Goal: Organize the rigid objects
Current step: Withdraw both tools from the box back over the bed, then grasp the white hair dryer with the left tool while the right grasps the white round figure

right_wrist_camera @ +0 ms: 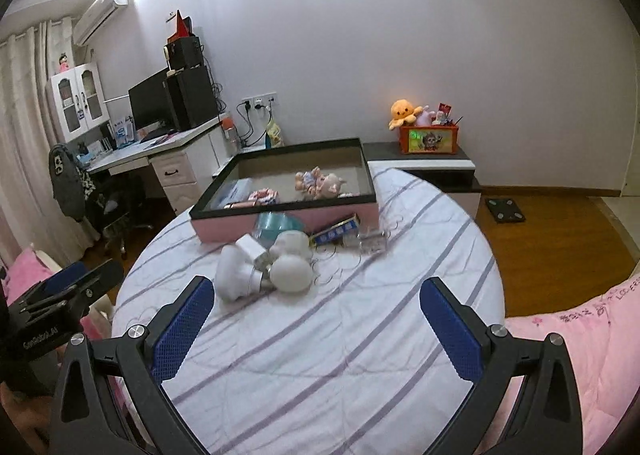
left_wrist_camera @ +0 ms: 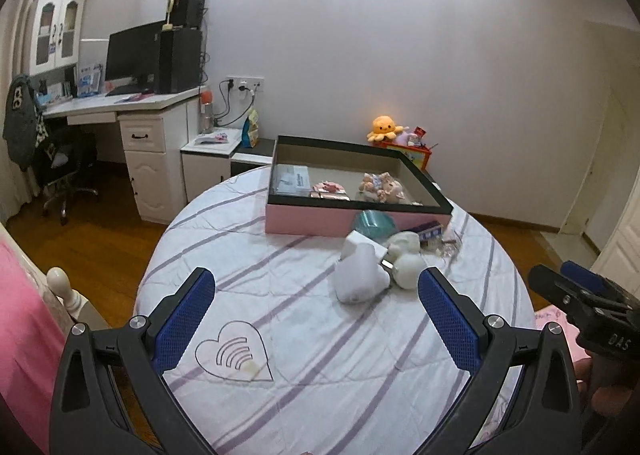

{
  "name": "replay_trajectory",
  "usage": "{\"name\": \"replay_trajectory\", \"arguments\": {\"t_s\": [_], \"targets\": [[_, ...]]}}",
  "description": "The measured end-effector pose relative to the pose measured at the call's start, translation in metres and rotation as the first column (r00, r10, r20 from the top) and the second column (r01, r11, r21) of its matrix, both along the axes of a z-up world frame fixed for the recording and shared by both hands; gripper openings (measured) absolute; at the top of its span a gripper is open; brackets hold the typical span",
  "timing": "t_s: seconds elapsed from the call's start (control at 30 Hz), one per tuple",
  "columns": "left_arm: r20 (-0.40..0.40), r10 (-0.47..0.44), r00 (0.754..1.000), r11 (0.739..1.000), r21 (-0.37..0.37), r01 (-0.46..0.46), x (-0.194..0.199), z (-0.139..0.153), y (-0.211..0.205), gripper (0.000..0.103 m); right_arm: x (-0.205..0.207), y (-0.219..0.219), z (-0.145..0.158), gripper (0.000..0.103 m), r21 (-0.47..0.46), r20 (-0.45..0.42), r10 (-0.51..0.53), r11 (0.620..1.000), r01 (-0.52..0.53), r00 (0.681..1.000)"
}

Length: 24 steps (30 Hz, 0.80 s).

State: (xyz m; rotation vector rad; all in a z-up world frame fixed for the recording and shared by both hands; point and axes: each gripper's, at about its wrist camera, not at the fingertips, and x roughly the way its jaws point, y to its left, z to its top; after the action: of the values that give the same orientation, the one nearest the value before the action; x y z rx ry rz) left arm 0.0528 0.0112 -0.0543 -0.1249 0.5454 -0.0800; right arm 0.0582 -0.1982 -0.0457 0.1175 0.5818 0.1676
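A: Nearest the cam: left gripper, jaws spread wide, nothing between them, over the striped cloth of the round table. A heart outline is printed on the cloth just inside its left finger.

B: And the loose stuff?

A: Ahead, apart from the jaws. White heart-shaped piece w/ white bulb-like things touching it; a teal tub behind, against the tray; blue box and a clear plastic case further right.

B: Target?

A: Pink tray w/ black rim, already holding cards and small dolls.

B: Right gripper?

A: Also gaping, empty.

B: Step?

A: Prob. approach before a pick. Next: reach fwd, straddle one piece, close.
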Motion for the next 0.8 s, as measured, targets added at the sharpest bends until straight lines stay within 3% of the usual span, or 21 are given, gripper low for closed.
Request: {"name": "replay_trajectory", "arguments": {"t_s": [0.47, 0.8], "targets": [[-0.016, -0.010, 1.000, 1.000, 0.000, 0.010, -0.003, -0.004, -0.006, 0.103, 0.005, 0.008, -0.005, 0.103, -0.004, -0.019, 0.023, 1.000, -0.023, 1.000], [-0.076, -0.047, 0.996, 0.999, 0.018, 0.048, 0.023, -0.024, -0.020, 0.103, 0.024, 0.004, -0.019, 0.103, -0.017, -0.062, 0.015, 1.000, -0.016, 0.998]]}}
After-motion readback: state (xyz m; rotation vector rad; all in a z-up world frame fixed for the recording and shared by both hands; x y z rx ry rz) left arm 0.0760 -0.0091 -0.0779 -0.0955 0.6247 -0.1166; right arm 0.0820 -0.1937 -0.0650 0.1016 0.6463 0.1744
